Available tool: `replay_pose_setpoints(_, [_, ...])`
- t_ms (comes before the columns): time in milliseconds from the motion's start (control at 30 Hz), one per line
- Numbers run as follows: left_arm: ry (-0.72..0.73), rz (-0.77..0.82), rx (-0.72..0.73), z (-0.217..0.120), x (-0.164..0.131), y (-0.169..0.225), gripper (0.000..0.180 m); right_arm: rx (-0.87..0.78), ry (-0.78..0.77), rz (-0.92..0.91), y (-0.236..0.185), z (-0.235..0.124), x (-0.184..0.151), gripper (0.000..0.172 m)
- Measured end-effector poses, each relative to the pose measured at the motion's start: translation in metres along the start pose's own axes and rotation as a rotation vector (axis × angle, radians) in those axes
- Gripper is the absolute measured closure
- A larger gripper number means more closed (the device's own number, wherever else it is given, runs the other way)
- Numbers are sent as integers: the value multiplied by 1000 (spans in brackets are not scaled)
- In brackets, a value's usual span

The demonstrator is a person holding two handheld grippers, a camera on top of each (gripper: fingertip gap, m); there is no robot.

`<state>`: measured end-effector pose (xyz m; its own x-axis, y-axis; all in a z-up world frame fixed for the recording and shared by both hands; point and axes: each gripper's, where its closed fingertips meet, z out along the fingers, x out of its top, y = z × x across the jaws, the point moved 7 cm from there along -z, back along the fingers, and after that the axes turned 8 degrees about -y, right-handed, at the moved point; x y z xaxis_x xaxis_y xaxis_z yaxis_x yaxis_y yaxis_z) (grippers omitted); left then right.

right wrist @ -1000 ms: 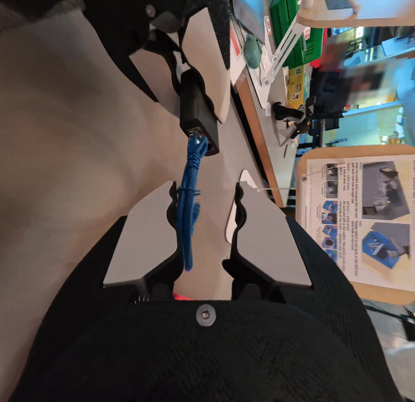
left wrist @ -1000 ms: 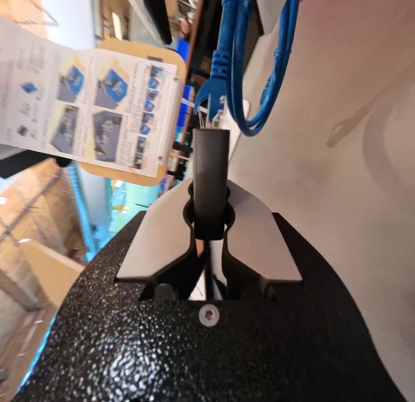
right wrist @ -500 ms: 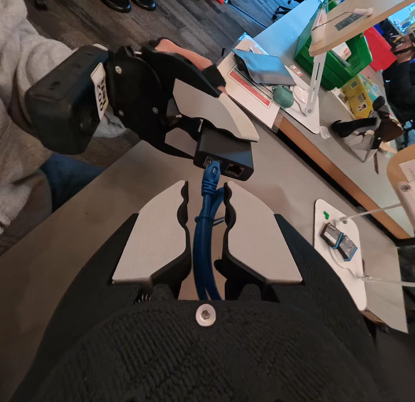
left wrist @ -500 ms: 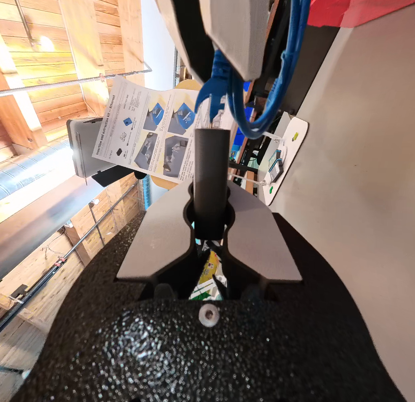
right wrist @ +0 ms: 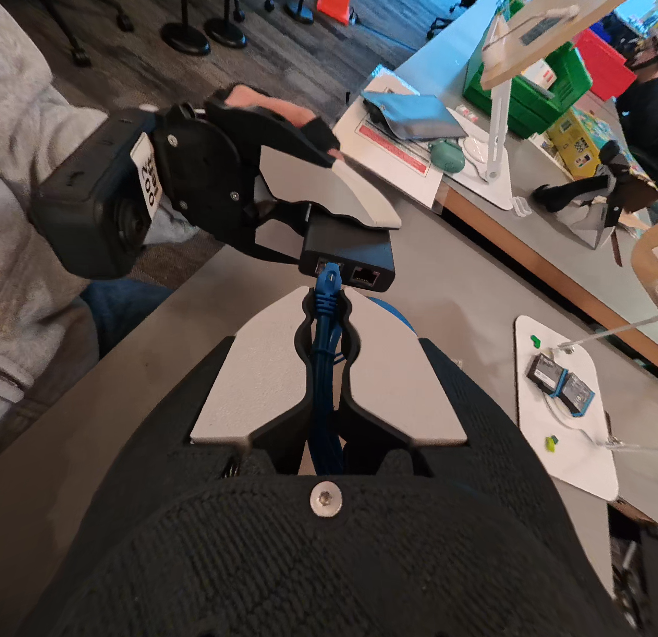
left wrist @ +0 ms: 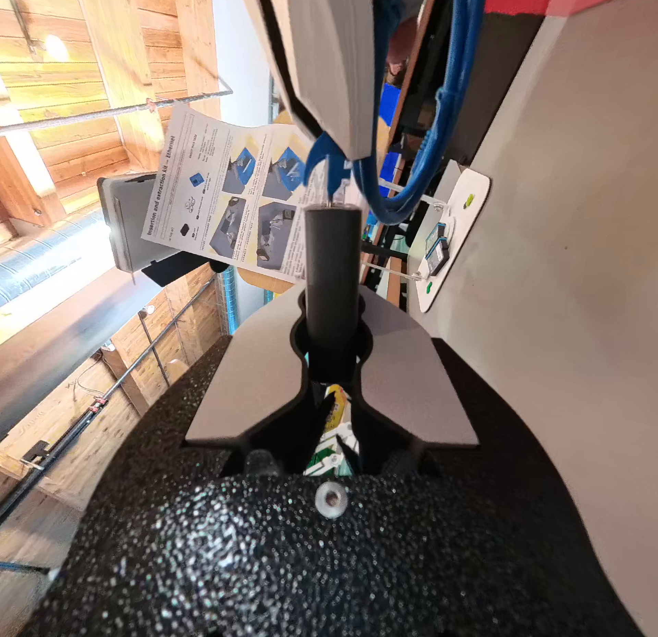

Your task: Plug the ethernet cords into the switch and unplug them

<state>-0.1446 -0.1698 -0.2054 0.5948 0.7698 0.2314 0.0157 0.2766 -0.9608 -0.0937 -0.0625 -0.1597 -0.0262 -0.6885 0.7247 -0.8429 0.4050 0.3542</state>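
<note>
**Both sets of fingers clamped, plug at the switch's port**

The right gripper (right wrist: 327,311) has its fingers pressed on the ribbed boot of the blue ethernet cord (right wrist: 324,338), with the plug end sticking out past the tips and sitting at the left port of the black switch (right wrist: 350,254). How deep the plug sits I cannot tell. The port just beside it on the right is bare.

The left gripper (left wrist: 333,329) has its fingers clamped on the rear of that same switch, which it holds up in the air, clear of the grey worktop (right wrist: 463,299). Seen from the left wrist, the switch is a narrow dark slab pointing away, with the cord's blue loops (left wrist: 420,178) hanging just beyond its far end.

Below the switch the worktop lies open as far as its front edge on the left. To the right a white board (right wrist: 566,406) carrying two small dark blocks lies well apart from the fingers. A printed sheet (left wrist: 220,206) hangs off to the left.

A second ago the right fingers stood wide apart with the cord loose between them; now they have closed on it. The left fingers' hold on the switch is unchanged.
</note>
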Motion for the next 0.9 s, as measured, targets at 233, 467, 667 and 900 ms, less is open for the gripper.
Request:
replay_pose_setpoints(233, [-28,19,-40,3,0,6,160,-8,-42,-4,-1,5,-2,161])
replay_pose_setpoints(467, [23,-109,-25,9,2,11,155,-46,-45,-1,5,6,-8,161])
replay_pose_setpoints(667, [12,-36,40,8,6,11,146,-60,-41,2,7,8,-10,160])
replay_pose_setpoints(900, [33,39,73,4,5,8,160,-65,73,-49,2,-14,1,143])
